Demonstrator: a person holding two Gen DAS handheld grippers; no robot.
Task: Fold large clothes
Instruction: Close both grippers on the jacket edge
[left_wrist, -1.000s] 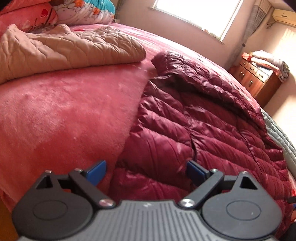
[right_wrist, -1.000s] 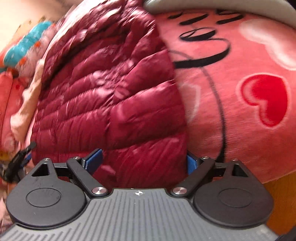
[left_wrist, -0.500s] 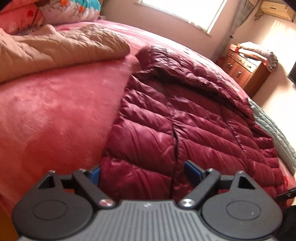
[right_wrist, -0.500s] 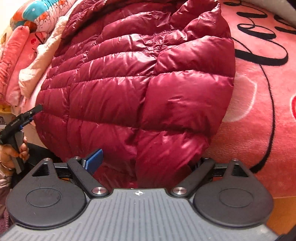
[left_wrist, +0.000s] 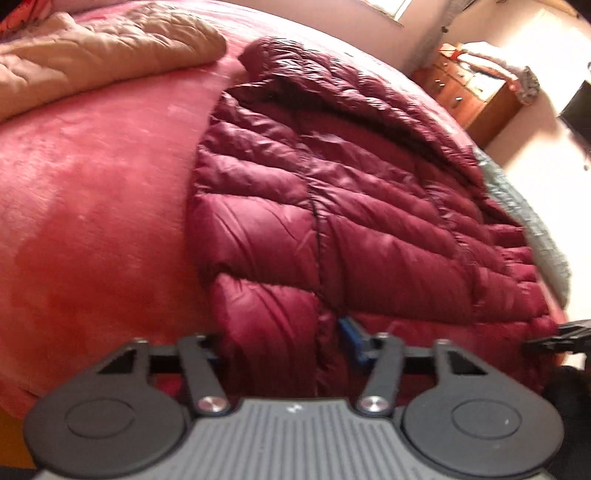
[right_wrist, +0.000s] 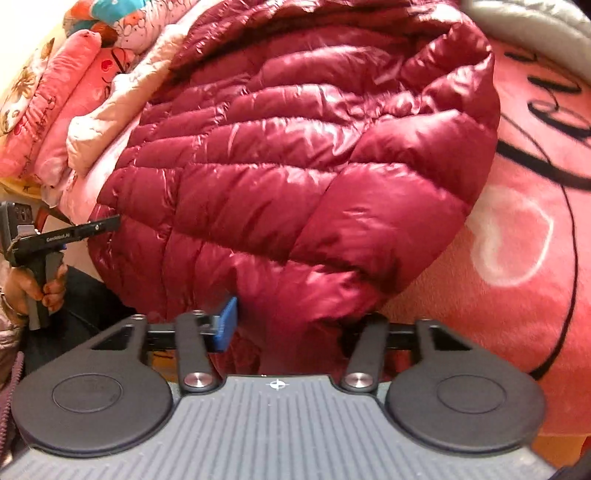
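A dark red puffer jacket (left_wrist: 369, 206) lies spread on the pink bed blanket (left_wrist: 92, 184), its hem towards me. My left gripper (left_wrist: 282, 343) is at the hem's left corner. Its jaws are closing, with the padded hem bunched between them and against the blue pad (left_wrist: 351, 332). My right gripper (right_wrist: 295, 328) is at the jacket's (right_wrist: 295, 166) right hem corner. Its jaws are closing too, with shiny fabric filling the gap beside the blue pad (right_wrist: 227, 325). In the right wrist view a hand (right_wrist: 40, 288) holds the left gripper at the far left.
A beige quilted blanket (left_wrist: 92, 55) lies folded at the back left of the bed. Pillows (right_wrist: 55, 110) are stacked at the head. A grey cover (left_wrist: 532, 214) runs along the bed's far side. A wooden dresser (left_wrist: 476, 92) stands by the wall.
Both pairs of jaws have narrowed from wide open onto the jacket's hem. The right gripper has slid along the hem and rolled. The left one has tipped down closer to the corner.
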